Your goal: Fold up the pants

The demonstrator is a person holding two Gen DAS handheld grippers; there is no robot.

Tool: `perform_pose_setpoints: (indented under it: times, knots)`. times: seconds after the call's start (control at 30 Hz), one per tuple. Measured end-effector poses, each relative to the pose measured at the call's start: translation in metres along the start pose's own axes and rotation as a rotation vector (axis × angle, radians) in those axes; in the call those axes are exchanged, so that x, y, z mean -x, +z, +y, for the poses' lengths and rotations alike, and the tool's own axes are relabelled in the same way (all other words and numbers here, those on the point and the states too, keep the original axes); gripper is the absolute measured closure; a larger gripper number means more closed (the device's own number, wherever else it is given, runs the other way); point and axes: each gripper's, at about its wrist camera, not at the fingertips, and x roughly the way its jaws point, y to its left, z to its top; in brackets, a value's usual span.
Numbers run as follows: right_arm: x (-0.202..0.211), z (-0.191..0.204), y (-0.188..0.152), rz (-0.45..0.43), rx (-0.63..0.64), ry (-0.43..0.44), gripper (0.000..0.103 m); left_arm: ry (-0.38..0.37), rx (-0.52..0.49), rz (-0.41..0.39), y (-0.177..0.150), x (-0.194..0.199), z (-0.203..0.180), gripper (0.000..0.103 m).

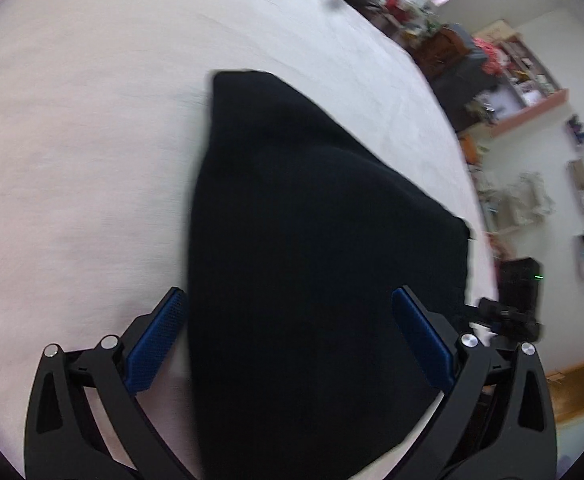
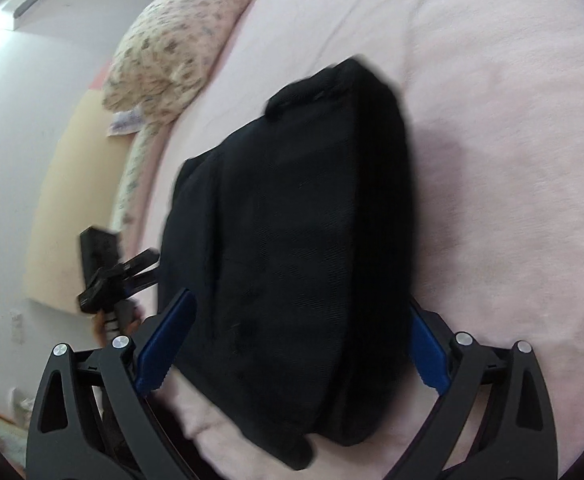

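A pink bedsheet [image 1: 91, 160] carries the folded black pants [image 1: 312, 260]. The left gripper [image 1: 287, 336] and right gripper [image 2: 292, 344] both gape around them, released. Only the right wrist view shows a floral pillow [image 2: 171, 52]; only the left shows cluttered shelves [image 1: 512, 80].

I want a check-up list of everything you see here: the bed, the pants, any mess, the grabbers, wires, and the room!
Surface: pink bed sheet, a few soft wrinkles.
Job's things: black pants folded into a thick bundle on the sheet.
Clutter: floral pillow at the bed's edge.
Grippers: left gripper and right gripper both open, blue pads either side of the pants, not clamped.
Cables: nothing seen.
Surroundings: crowded shelves on one wall; pale wall behind the pillow.
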Motion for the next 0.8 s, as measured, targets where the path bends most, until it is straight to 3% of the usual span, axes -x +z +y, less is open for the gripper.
perform_pose_setpoints:
  times: [0.1, 0.17, 0.23, 0.27, 0.3, 0.33, 0.53, 0.6, 0.8]
  knots:
    - [-0.008, 0.004, 0.0, 0.018, 0.029, -0.012, 0.005, 0.0, 0.002, 0.016, 0.005, -0.005, 0.0, 0.002]
    - [-0.01, 0.004, 0.001, 0.013, 0.043, -0.02, 0.014, -0.026, 0.022, 0.005, 0.004, -0.004, 0.003, 0.002]
    - [-0.009, 0.001, 0.001, -0.009, 0.042, -0.044, 0.038, -0.048, 0.041, -0.01, 0.003, -0.001, 0.008, 0.004]
    - [-0.006, -0.004, -0.001, -0.019, 0.028, -0.042, 0.04, -0.046, 0.048, -0.018, 0.002, 0.0, 0.009, 0.013]
    - [-0.003, -0.008, -0.002, -0.029, 0.012, -0.016, 0.049, -0.034, 0.054, -0.025, 0.002, 0.001, 0.01, 0.029]
    - [-0.001, -0.011, -0.002, -0.035, 0.004, 0.009, 0.057, -0.007, 0.061, -0.032, 0.0, 0.002, 0.012, 0.039]
    - [0.003, -0.009, -0.006, -0.073, -0.004, 0.058, 0.066, -0.006, 0.061, -0.067, -0.005, 0.01, 0.014, 0.066]
    - [0.002, -0.008, -0.004, -0.084, -0.01, 0.063, 0.067, -0.017, 0.056, -0.087, -0.007, 0.014, 0.013, 0.08]
    - [0.004, -0.005, -0.002, -0.128, -0.009, 0.105, 0.07, -0.058, 0.042, -0.158, -0.009, 0.023, 0.008, 0.085]
